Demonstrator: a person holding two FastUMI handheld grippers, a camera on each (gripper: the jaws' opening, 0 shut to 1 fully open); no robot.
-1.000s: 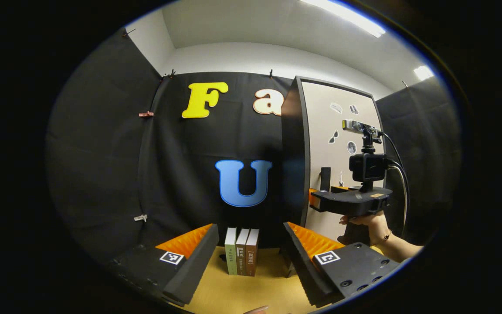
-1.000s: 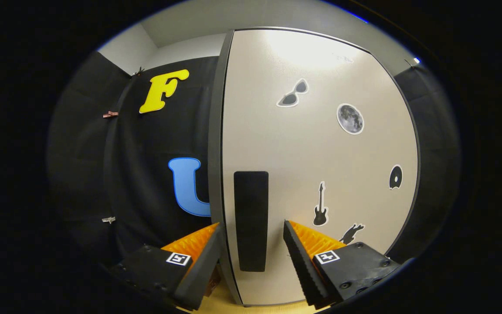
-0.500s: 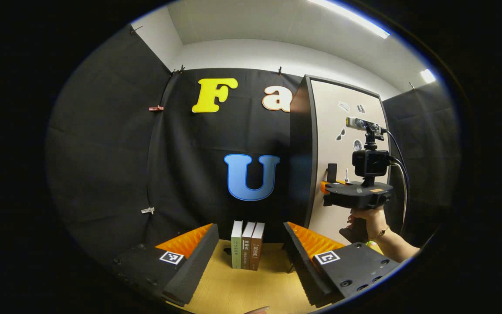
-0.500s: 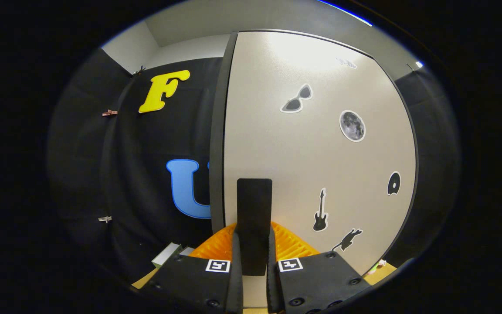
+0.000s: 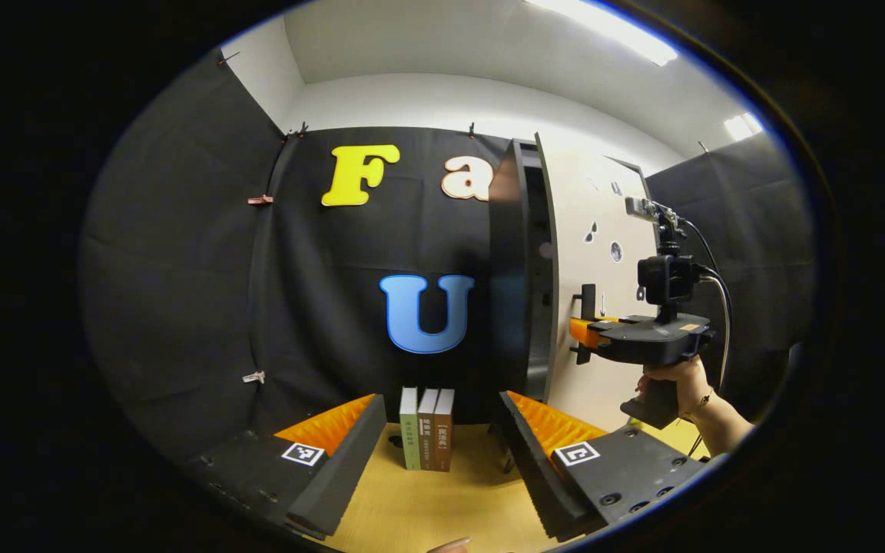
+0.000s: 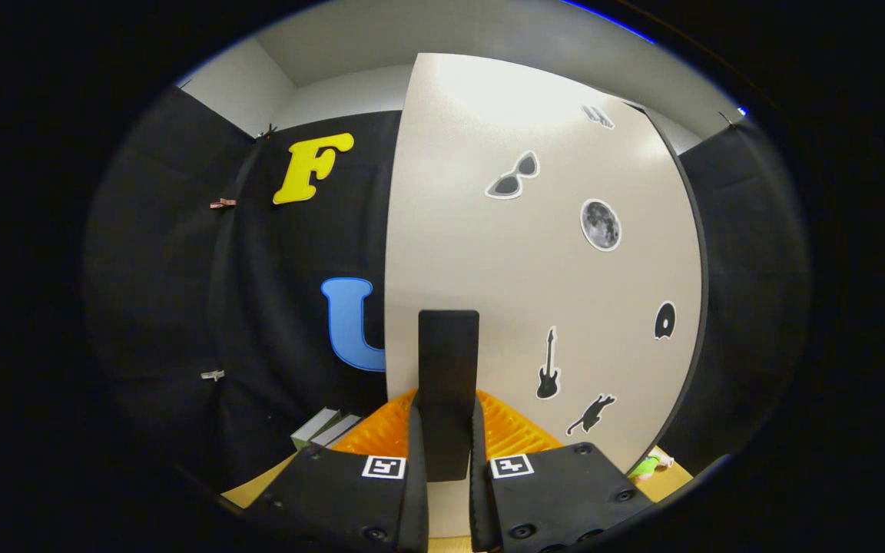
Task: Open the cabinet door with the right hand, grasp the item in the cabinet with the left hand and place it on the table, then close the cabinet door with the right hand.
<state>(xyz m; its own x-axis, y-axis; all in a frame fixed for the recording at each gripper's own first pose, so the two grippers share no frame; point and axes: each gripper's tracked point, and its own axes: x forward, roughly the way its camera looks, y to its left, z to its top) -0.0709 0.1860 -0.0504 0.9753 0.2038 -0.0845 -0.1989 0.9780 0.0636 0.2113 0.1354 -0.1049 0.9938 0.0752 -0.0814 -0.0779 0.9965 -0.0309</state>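
Your right gripper (image 6: 446, 461) is clamped on the flat black handle (image 6: 448, 384) of the cabinet door (image 6: 535, 292), a smooth pale panel dotted with dark stickers, standing ajar from the dark cabinet (image 5: 515, 269). Your left gripper (image 5: 435, 453) is spread wide above the wooden table (image 5: 427, 507), facing three upright books (image 5: 425, 428).

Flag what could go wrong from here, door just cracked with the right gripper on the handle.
1. The right gripper pinches only the lower end of the handle; as the cabinet door swings, the fingers might slip off.
2. The three books stand upright on the table beside the cabinet; the open left gripper faces them and could topple them when it heads in.
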